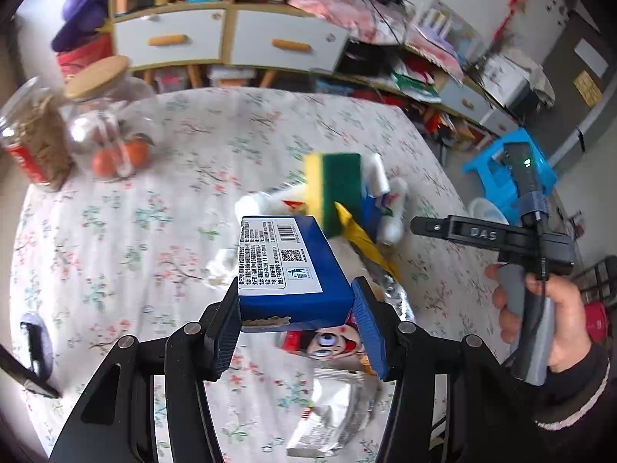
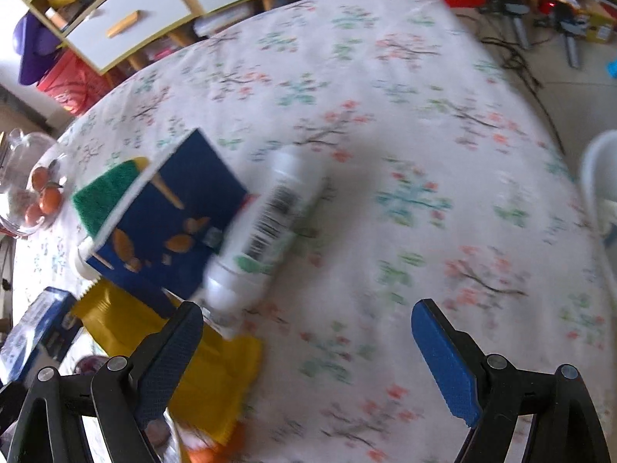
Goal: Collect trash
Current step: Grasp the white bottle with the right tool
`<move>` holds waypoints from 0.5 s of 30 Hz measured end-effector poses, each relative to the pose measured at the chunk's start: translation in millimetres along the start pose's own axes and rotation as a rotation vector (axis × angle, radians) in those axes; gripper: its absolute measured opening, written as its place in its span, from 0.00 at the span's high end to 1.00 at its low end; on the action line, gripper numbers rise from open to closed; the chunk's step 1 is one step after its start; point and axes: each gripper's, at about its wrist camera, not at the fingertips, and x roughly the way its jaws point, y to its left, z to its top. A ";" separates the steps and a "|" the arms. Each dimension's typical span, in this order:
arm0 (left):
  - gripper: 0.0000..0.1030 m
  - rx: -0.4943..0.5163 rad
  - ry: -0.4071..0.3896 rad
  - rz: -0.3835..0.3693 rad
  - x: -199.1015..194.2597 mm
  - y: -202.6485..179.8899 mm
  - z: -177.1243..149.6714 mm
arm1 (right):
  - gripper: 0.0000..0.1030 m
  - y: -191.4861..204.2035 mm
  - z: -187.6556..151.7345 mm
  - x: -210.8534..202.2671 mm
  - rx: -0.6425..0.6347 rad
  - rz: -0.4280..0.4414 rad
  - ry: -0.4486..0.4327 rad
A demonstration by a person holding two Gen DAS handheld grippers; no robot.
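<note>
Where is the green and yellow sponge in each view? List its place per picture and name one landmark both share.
Left wrist view: the sponge stands just right of centre, on the pile of trash beyond the blue box held by the left hand-held gripper.
Right wrist view: the sponge is at the left, partly behind a dark blue carton.
Shared landmark: the glass jar of oranges.

Cork-lidded jar (image 1: 101,115) holding oranges (image 1: 119,156); blue stool (image 1: 511,171).

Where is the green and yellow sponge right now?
In the left wrist view the sponge sits mid-table in the trash pile, just beyond the blue box clamped in the left hand-held gripper, with a white bottle to its right.
</note>
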 end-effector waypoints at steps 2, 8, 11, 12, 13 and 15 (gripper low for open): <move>0.45 -0.018 -0.006 0.003 -3.2 6.4 -0.6 | 0.12 8.8 3.5 10.3 0.000 0.016 0.010; 0.45 -0.049 -0.013 0.017 -10.0 18.8 -2.8 | 0.25 24.0 8.3 43.4 0.009 0.013 0.059; 0.45 -0.055 -0.015 0.025 -11.5 20.2 -4.4 | 0.35 26.1 9.3 52.5 0.019 0.006 0.069; 0.45 -0.057 -0.014 0.028 -11.2 20.1 -5.4 | 0.38 25.6 9.3 53.6 0.022 0.009 0.070; 0.45 -0.060 -0.012 0.031 -11.0 20.6 -6.0 | 0.40 25.1 9.5 54.3 0.024 0.008 0.070; 0.45 -0.063 -0.009 0.034 -11.1 20.4 -6.9 | 0.53 25.0 10.7 54.0 0.022 0.002 0.066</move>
